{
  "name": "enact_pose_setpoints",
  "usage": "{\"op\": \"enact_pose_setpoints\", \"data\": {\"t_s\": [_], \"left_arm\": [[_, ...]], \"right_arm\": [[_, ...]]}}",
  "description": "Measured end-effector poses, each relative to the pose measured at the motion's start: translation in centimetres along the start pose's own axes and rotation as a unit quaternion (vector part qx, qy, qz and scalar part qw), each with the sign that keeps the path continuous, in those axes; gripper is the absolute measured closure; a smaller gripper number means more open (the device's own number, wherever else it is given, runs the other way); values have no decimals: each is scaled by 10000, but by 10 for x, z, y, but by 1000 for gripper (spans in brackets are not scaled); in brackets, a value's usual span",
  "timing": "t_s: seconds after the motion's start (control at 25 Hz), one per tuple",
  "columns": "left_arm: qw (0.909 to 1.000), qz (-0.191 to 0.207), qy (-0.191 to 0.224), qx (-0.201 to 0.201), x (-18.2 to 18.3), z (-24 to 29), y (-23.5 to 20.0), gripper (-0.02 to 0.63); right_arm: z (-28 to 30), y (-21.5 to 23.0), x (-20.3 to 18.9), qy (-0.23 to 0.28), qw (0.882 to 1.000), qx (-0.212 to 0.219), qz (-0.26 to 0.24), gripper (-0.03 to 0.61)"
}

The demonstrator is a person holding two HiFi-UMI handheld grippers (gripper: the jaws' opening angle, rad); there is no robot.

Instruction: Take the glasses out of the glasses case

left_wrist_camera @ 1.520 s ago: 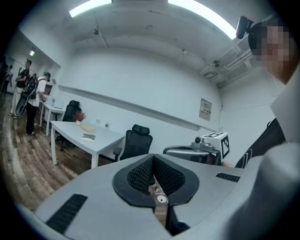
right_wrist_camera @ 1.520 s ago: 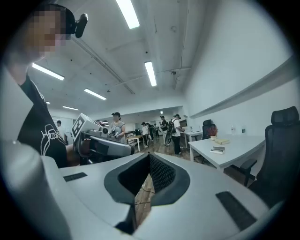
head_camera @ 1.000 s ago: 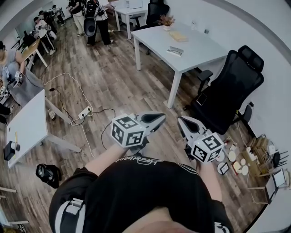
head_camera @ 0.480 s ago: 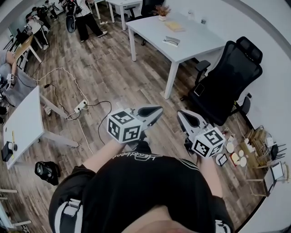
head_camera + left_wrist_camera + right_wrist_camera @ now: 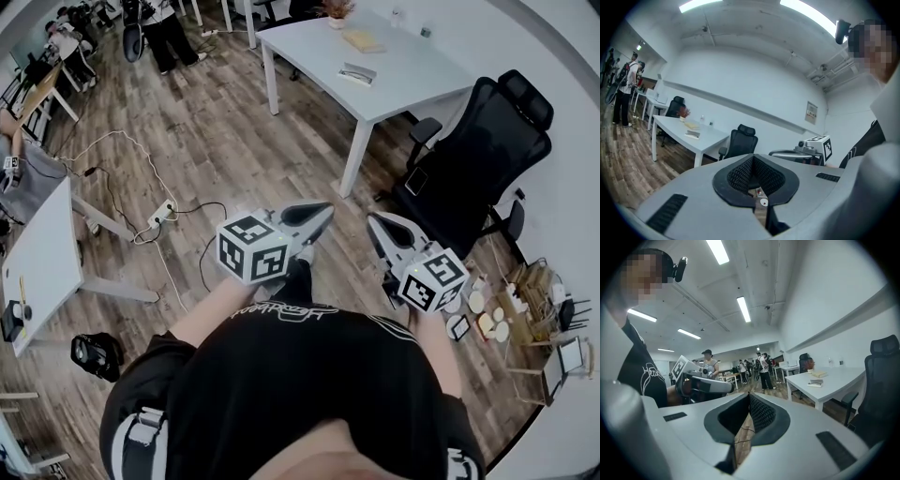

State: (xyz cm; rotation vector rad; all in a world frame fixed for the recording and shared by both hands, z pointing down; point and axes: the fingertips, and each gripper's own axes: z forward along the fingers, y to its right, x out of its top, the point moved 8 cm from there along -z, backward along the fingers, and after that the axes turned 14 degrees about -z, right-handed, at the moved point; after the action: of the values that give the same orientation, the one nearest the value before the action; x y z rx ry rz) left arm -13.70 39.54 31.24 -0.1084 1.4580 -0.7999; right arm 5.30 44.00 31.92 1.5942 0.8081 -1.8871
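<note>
I see the left hand-held gripper point(image 5: 319, 214) and the right hand-held gripper point(image 5: 377, 225) side by side at waist height over the wood floor point(image 5: 234, 131), near each other but apart. Both are clenched: in each gripper view the jaw tips meet, with nothing between them. Each carries its cube of black-and-white square markers.

A flat grey case point(image 5: 359, 73), which I take to be the glasses case, lies closed on the white surface point(image 5: 412, 89), well apart from both grippers. Beyond it on the same surface are a yellowish book point(image 5: 364, 39) and a potted plant point(image 5: 336, 8). A black office chair point(image 5: 478, 159) stands beside the surface, and a power strip point(image 5: 161, 216) with cables lies on the floor.

The script on the black shirt point(image 5: 281, 314) is too blurred for me to read, and so is the print on the wall poster point(image 5: 811, 112).
</note>
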Motion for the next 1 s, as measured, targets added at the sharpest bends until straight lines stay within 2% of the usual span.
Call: {"op": "enact_pose_setpoints", "data": {"t_s": [0.32,0.72,0.88,1.0], "left_arm": [[9997,-124,192,79,71,40,-100,606],[9993,-238,-287,-19,184,128,-261,606],[9988,-201,-447,-82,213,155,-308,606],[9983,-219,-507,-189,224,166,-332,606]], "right_arm": [[101,81,4,-179,9997,119,-72,570],[255,216,7,-454,9986,-92,270,570],[295,255,11,-517,9978,-279,304,569],[313,269,9,-558,9968,-431,367,569]]}}
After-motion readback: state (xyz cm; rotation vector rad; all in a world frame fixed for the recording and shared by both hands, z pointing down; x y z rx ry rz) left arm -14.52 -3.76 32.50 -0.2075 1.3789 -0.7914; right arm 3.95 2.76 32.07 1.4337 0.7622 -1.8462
